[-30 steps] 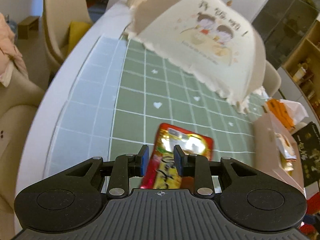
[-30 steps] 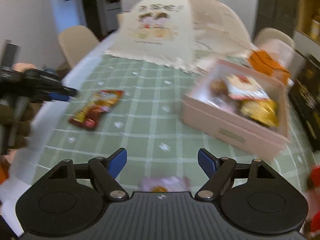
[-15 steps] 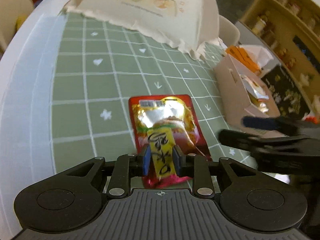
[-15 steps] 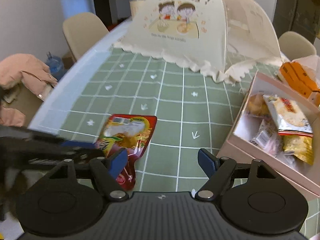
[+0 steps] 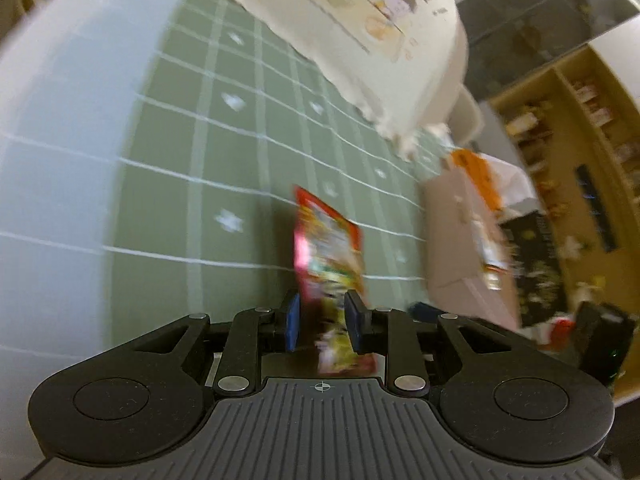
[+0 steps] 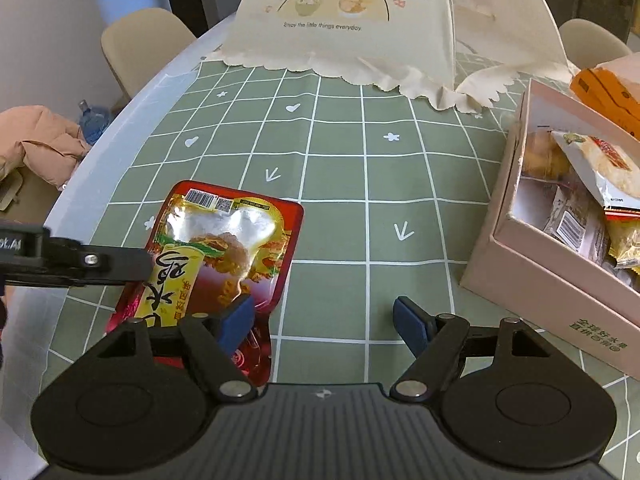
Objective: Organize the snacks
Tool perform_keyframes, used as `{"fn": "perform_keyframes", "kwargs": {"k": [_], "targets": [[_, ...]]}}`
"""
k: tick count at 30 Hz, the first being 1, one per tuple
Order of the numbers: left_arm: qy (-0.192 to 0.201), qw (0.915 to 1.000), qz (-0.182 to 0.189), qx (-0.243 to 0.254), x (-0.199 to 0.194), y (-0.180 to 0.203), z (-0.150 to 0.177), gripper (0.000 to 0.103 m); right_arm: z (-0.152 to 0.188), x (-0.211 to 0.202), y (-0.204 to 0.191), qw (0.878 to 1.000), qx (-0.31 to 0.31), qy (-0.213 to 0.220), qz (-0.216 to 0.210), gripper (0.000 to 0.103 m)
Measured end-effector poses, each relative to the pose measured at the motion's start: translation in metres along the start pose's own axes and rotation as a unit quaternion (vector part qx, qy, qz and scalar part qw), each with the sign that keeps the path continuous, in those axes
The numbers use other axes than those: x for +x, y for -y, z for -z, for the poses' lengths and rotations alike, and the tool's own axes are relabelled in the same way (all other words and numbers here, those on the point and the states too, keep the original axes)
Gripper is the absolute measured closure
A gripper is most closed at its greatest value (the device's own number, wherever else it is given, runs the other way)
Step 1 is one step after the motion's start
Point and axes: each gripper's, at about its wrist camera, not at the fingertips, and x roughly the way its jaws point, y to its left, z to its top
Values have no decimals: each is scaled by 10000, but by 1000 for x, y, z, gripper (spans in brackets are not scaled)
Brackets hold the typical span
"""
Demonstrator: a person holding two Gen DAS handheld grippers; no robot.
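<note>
My left gripper (image 5: 322,322) is shut on a red and yellow snack pouch (image 5: 328,248) and holds it lifted and tilted on edge above the green checked tablecloth; this view is blurred. In the right wrist view the same pouch (image 6: 224,248) is gripped from the left by the left gripper's fingers (image 6: 120,266). My right gripper (image 6: 324,320) is open and empty, low over the cloth just right of the pouch. A pink box (image 6: 532,276) holding several snack packets stands at the right, and also shows in the left wrist view (image 5: 452,248).
A cream mesh food cover (image 6: 348,20) with a cartoon print stands at the back of the table. Orange packets (image 6: 608,92) lie behind the pink box. Chairs (image 6: 140,40) stand around the table. The table's white edge (image 6: 120,120) runs along the left.
My left gripper closed on the pouch and has lifted and tilted it off the cloth. My right gripper has moved closer to the pouch and stays open.
</note>
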Motion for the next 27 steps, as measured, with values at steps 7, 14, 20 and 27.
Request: {"fn": "perform_keyframes", "kwargs": {"k": [7,14,20,27], "targets": [[-256,9991,305,131,30,11,-2,62,7,-3,4,9999,37,137,73,25],[-497,9962,223,677,39,35,1,74,15,-11,10,9997,133,124,141,25],[-520,9953,166,801,35,42,6,79,27,-19,11,9997,163,111,146,25],[-431,9892,-120,1397,9,73,31,78,48,-34,5,9999,46,146,37,25]]}}
